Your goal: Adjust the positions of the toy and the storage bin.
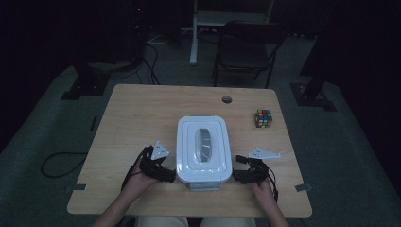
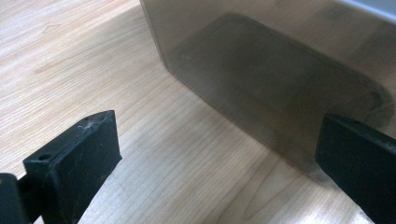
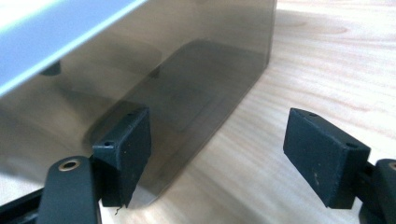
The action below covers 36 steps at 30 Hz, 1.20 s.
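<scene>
White lid, smoky see-through walls: the box (image 1: 204,149) sits in the middle of the wooden table (image 1: 137,113), close to the person's edge, with both grippers drawn up to its near corners. The left gripper (image 1: 163,174) is at the box's left side; in the left gripper view its jaws stand wide apart with nothing between them, the grey wall (image 2: 261,79) just ahead. The right gripper (image 1: 240,176) is at the box's right side, jaws likewise wide and empty, one of them right by the wall (image 3: 154,88). This looks like the approach before a two-handed grip. The next move probably calls for each gripper to settle on the rim or wall evenly, so the box stays level. A colourful puzzle cube (image 1: 264,118) lies well apart.
</scene>
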Motion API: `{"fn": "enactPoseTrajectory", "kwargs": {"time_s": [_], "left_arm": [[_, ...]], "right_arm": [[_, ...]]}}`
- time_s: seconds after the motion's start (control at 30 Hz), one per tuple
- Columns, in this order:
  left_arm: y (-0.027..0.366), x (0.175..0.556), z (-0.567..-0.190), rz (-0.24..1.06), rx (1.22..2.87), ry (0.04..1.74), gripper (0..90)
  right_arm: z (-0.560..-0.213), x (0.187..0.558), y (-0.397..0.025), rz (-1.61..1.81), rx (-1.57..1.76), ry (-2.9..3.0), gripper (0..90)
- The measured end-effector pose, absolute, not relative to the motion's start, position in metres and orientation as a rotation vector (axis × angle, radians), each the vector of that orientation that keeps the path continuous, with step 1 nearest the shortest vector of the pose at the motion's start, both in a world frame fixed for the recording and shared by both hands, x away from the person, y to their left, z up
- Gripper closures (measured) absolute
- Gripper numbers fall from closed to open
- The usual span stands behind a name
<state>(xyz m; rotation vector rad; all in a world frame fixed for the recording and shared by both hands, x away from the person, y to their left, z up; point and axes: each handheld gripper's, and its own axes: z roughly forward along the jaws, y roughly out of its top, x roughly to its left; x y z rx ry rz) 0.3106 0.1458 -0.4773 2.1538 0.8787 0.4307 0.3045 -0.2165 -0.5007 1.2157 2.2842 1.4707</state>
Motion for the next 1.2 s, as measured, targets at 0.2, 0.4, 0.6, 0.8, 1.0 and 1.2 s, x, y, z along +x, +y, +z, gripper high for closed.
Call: {"fn": "enactPoseTrajectory", "kwargs": {"time_s": [0.2,0.4,0.6,0.8,1.0,1.2], "left_arm": [[0.15,0.311,-0.483,0.371,2.138,0.875,0.7],[0.163,0.316,-0.496,0.384,2.155,0.949,0.7],[0.182,0.317,-0.503,0.377,2.152,1.011,0.7],[0.206,0.316,-0.509,0.381,2.129,1.085,0.7],[0.227,0.31,-0.517,0.38,2.11,1.158,0.7],[0.239,0.304,-0.52,0.382,2.096,1.205,0.7]], "right_arm": [[-0.506,0.296,-0.22,1.456,1.209,2.304,15.9],[-0.514,0.301,-0.235,1.31,1.28,2.311,12.5],[-0.516,0.315,-0.255,1.261,1.359,2.249,12.5],[-0.508,0.331,-0.273,1.239,1.378,2.184,12.6],[-0.496,0.36,-0.294,1.176,1.44,2.064,12.1],[-0.486,0.387,-0.308,1.138,1.5,1.951,12.1]]}}
